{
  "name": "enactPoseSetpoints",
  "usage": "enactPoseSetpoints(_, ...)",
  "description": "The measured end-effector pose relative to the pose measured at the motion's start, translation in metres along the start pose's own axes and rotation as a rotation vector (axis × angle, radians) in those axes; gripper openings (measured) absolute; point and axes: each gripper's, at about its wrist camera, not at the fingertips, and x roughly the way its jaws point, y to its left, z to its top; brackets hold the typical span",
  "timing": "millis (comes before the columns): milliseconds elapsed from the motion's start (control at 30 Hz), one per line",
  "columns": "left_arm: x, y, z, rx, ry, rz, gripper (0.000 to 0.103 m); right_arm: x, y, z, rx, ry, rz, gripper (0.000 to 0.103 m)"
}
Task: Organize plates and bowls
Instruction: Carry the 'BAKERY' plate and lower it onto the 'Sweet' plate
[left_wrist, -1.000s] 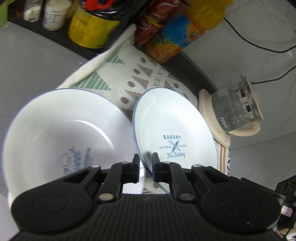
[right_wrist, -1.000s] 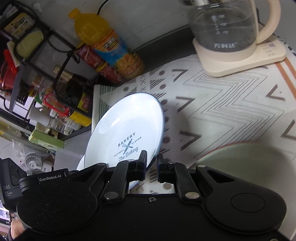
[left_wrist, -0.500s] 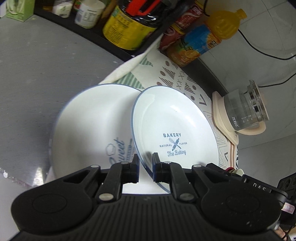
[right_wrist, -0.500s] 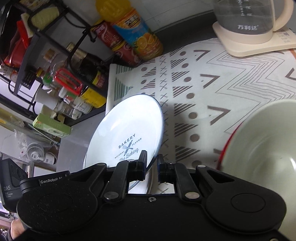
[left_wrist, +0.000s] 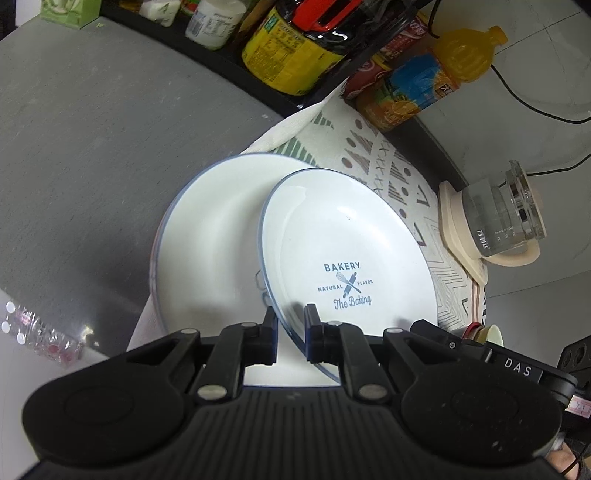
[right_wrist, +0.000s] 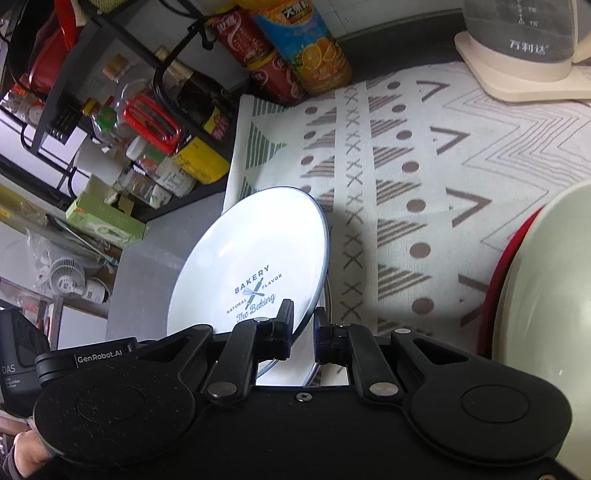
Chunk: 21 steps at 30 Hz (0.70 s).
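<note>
Both plates are sliding across the patterned cloth (right_wrist: 406, 155) toward the grey table (left_wrist: 74, 147).
Left tongs (left_wrist: 290, 321) are clenching the bakery plate (left_wrist: 347, 251), tilted over the plain plate (left_wrist: 210, 229); right tongs (right_wrist: 303, 323) are pinching its opposite rim, steadying it for stacking.

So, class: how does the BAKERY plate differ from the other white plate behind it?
The BAKERY plate is tilted, both grippers (left, right) clamping its rim; the other plate lies ungripped. The BAKERY plate's print shows whole; the other plate's is mostly hidden. Both are white with blue rims.
</note>
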Motion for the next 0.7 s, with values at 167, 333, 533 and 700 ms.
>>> enactPoseSetpoints(167, 0.003, 0.006, -0.005, -0.010, 0.002, 0.002, 0.011, 0.002, 0.001, -0.004, -0.006, 0.009, -0.004, 0.011)
enactPoseSetpoints(333, 0.006, 0.008, -0.009, -0.021, 0.009, 0.006, 0.011, 0.002, 0.002, -0.006, -0.019, 0.008, -0.014, 0.011)
enactPoseSetpoints(533, 0.010, 0.011, -0.013, -0.045, 0.022, 0.015, 0.011, 0.004, 0.002, -0.010, -0.030, 0.004, -0.023, 0.010)
enactPoseSetpoints(700, 0.011, 0.014, -0.014, -0.052, 0.032, 0.023, 0.011, 0.006, 0.003, -0.013, -0.028, 0.000, -0.025, 0.010)
